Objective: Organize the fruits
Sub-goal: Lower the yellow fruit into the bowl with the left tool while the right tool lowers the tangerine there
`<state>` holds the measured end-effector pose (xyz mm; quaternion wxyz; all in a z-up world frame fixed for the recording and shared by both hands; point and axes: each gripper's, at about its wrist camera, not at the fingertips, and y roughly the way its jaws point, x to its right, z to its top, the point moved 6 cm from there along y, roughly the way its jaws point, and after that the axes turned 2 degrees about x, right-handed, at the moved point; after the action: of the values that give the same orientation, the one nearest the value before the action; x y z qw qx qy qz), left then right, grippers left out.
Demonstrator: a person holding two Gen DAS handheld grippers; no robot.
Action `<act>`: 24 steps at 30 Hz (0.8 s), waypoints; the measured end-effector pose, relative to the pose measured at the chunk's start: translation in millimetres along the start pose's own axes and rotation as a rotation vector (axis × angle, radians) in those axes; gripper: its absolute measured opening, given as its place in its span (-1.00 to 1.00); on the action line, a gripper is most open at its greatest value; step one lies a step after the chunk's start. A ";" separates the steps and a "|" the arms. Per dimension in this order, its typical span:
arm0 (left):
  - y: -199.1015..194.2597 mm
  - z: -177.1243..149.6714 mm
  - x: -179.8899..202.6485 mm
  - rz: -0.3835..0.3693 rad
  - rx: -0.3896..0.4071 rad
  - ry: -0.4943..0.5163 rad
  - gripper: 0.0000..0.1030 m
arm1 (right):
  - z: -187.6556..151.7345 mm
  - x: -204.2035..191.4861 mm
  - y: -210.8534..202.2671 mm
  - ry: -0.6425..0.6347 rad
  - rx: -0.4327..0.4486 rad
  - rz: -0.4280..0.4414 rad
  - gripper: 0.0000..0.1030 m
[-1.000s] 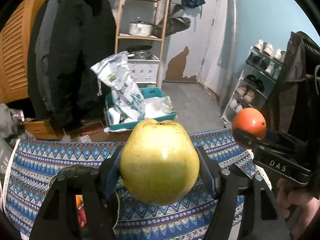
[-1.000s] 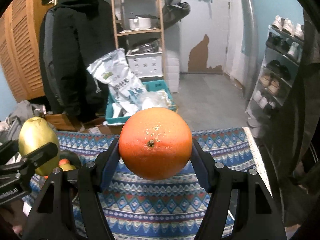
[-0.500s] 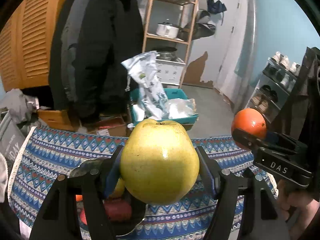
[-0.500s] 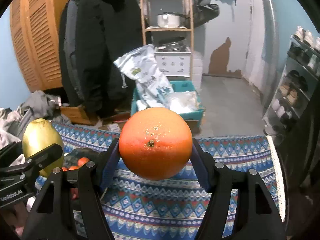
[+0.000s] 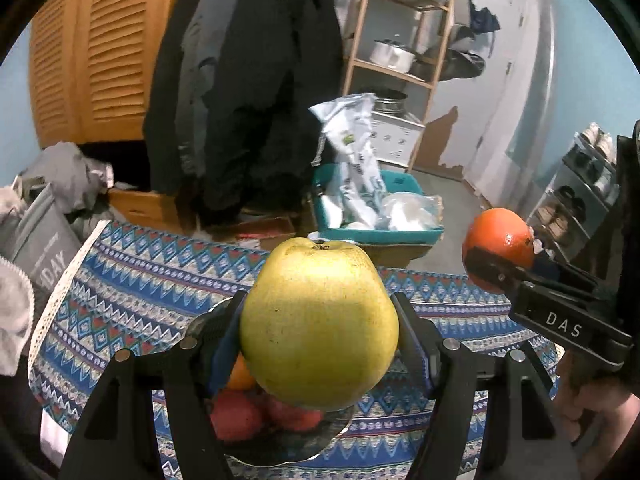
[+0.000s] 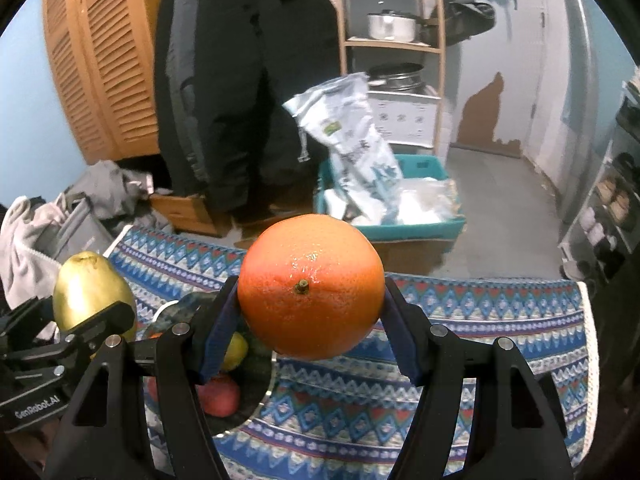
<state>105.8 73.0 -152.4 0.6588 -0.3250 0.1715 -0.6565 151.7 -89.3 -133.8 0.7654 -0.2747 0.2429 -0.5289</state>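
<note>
My left gripper [image 5: 320, 344] is shut on a big yellow-green pear [image 5: 318, 324], held in the air above a dark round plate [image 5: 280, 446]. Red and orange fruits [image 5: 236, 416] lie on that plate, partly hidden behind the pear. My right gripper [image 6: 310, 320] is shut on an orange [image 6: 310, 286] with its stem toward the camera. In the right wrist view the pear [image 6: 90, 290] and the left gripper [image 6: 86, 322] show at the far left, over the plate [image 6: 256, 368]. In the left wrist view the orange [image 5: 498, 254] hangs at the right.
A blue patterned cloth [image 5: 140, 276] covers the table [image 6: 480, 320]. Beyond its far edge stand a teal crate [image 6: 420, 228] with bags, a dark coat [image 5: 248, 80], a wooden shelf [image 6: 400, 44] with pots, and a shoe rack [image 6: 612, 208]. Grey clothes [image 5: 60, 176] lie at the left.
Both grippers have swung left and a little down with their fruits. The plate with fruits has come into view under the pear. Neither grip has altered.
</note>
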 end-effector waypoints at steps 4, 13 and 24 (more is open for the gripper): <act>8.3 -6.3 -23.8 0.026 -0.026 -0.036 0.38 | -0.4 -18.2 13.4 -0.013 -0.016 0.030 0.32; 39.3 -34.5 -63.3 0.060 -0.100 -0.075 0.38 | -13.9 -46.0 52.1 -0.018 -0.086 0.083 0.32; 81.8 -77.7 -83.7 0.083 -0.232 -0.101 0.39 | -34.9 -65.1 79.5 -0.050 -0.151 0.088 0.32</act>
<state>110.1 133.0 -279.4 0.6511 -0.4242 0.2261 -0.5873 161.3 -10.6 -207.8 0.7707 -0.3339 0.2750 -0.4679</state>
